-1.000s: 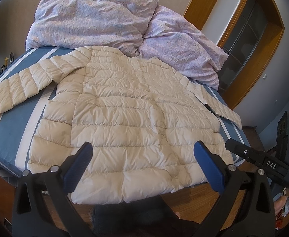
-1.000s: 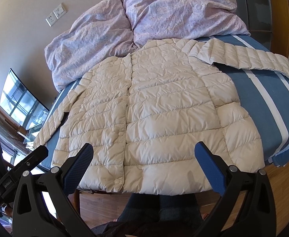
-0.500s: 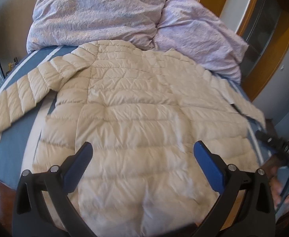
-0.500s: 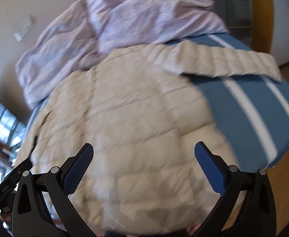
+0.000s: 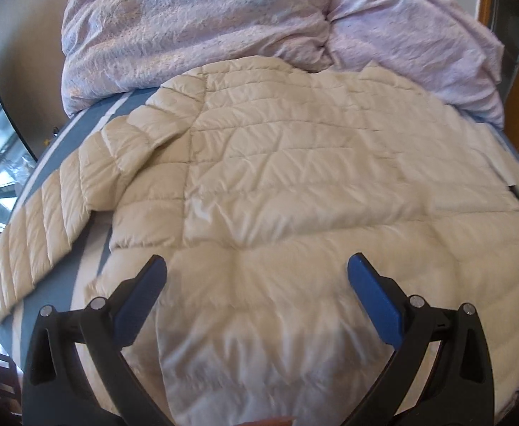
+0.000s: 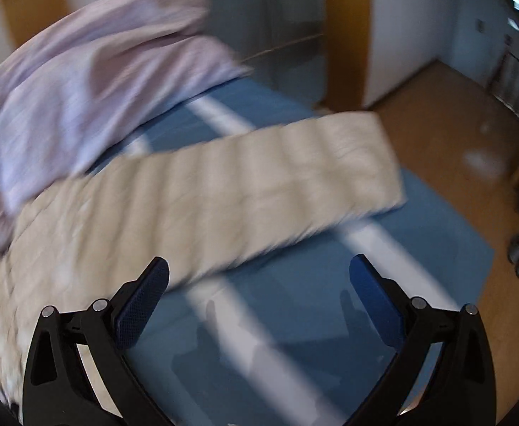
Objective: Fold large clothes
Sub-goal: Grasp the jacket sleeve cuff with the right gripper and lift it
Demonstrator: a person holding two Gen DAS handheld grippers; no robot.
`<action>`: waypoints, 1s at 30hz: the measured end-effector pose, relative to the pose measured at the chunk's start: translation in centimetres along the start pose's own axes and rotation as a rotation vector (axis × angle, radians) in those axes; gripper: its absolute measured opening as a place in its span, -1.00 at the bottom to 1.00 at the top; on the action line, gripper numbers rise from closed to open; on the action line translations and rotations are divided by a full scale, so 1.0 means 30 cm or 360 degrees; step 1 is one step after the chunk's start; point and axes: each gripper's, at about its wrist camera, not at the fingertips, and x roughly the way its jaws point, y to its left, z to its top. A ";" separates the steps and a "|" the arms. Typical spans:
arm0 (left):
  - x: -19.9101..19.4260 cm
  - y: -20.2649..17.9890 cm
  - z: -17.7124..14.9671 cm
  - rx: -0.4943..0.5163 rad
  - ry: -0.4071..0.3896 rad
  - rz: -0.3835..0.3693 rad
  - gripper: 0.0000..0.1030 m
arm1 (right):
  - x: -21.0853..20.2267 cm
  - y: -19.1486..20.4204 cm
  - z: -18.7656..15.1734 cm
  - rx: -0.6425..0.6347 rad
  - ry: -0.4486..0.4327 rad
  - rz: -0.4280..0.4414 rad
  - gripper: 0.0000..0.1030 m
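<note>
A cream quilted puffer jacket (image 5: 295, 184) lies flat on the blue striped bed, sleeves spread. In the left wrist view my left gripper (image 5: 256, 269) is open and empty, hovering over the jacket's lower body; the left sleeve (image 5: 46, 220) stretches to the left. In the right wrist view my right gripper (image 6: 257, 269) is open and empty, above the bare sheet just in front of the jacket's right sleeve (image 6: 259, 184), which runs out toward the bed's corner. That view is motion-blurred.
A rumpled lilac duvet (image 5: 224, 25) is piled at the head of the bed, behind the jacket. The blue and white striped sheet (image 6: 295, 319) ends at the bed edge, with wooden floor (image 6: 454, 124) beyond. A window is at far left.
Both grippers have moved forward over the bed. The left one came lower over the jacket's body. The right one swung right, from the jacket's hem to the right sleeve.
</note>
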 end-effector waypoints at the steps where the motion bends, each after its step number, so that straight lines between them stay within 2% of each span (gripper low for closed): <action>1: 0.010 0.005 0.003 -0.0002 0.0000 0.0013 0.96 | 0.019 -0.029 0.033 0.0026 -0.0012 -0.0042 0.97; 4: 0.039 0.012 0.011 -0.0007 0.0000 0.0055 0.96 | 0.077 -0.104 0.113 0.0078 -0.0029 -0.0160 0.92; 7: 0.056 0.013 0.017 0.0008 -0.0023 0.0128 0.96 | 0.131 -0.172 0.161 0.0143 -0.0002 -0.0228 0.72; 9: 0.064 0.010 0.017 0.0021 -0.0033 0.0167 0.96 | 0.163 -0.227 0.180 0.0224 0.0029 -0.0234 0.59; 12: 0.078 0.005 0.012 0.0039 -0.0033 0.0214 0.96 | 0.214 -0.315 0.185 0.0371 0.0093 -0.0200 0.55; 15: 0.091 0.003 0.010 0.0045 -0.0028 0.0229 0.96 | 0.236 -0.353 0.157 0.0442 0.0155 -0.0151 0.40; 16: 0.093 0.002 0.008 0.0047 -0.0030 0.0234 0.96 | 0.232 -0.359 0.149 0.0434 0.0127 -0.0144 0.35; 18: 0.096 -0.002 0.004 0.0053 -0.0030 0.0242 0.96 | 0.234 -0.350 0.144 0.0385 0.0119 -0.0161 0.16; 19: 0.099 -0.003 0.003 0.0055 -0.0028 0.0247 0.96 | 0.235 -0.340 0.142 0.0350 0.0109 -0.0178 0.13; 21: 0.103 -0.006 -0.001 0.0055 -0.0022 0.0248 0.97 | 0.239 -0.331 0.136 0.0312 0.0086 -0.0194 -0.21; 22: 0.102 -0.006 -0.003 0.0054 -0.0022 0.0248 0.97 | 0.240 -0.323 0.138 0.0293 0.0076 -0.0187 -0.31; 24: 0.104 -0.002 -0.006 0.0046 -0.0016 0.0238 0.97 | 0.243 -0.302 0.132 0.0282 0.0078 -0.0158 -0.70; 26: 0.107 0.003 -0.009 0.0035 -0.0010 0.0221 0.97 | 0.235 -0.285 0.142 0.0286 0.0082 -0.0149 -0.81; 30: 0.119 0.026 -0.014 -0.0015 -0.0001 0.0145 0.97 | 0.167 -0.190 0.163 0.0189 -0.0012 -0.0167 -0.84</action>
